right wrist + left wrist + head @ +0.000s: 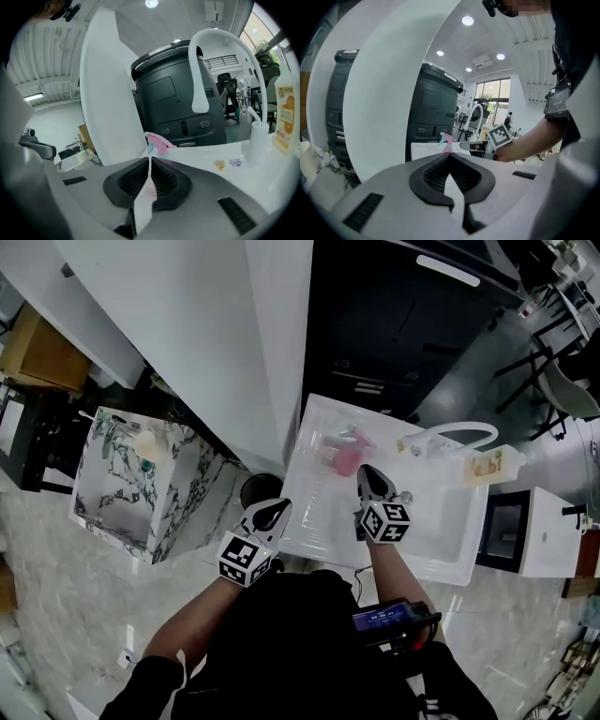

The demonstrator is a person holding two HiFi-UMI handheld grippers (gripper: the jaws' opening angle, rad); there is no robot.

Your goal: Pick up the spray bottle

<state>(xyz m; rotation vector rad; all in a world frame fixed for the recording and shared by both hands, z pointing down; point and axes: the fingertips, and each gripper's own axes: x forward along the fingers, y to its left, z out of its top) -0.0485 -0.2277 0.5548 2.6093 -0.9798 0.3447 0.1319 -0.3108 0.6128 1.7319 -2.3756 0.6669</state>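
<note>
Spray bottle [347, 457] blurred pink, body hidden behind right gripper [150, 161], jaws together.

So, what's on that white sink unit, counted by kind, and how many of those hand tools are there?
Pink plastic spray bottle: 1
White arched faucet: 1
Yellow-labelled bottle: 1
Hand-held two-jaw grippers: 2, the left gripper and the right gripper
Total: 5

A pink spray bottle [345, 456] sits on the sink [441, 531], with the right gripper [367, 472] just beside it. The left gripper [279, 508] hovers at the sink's left edge.
</note>
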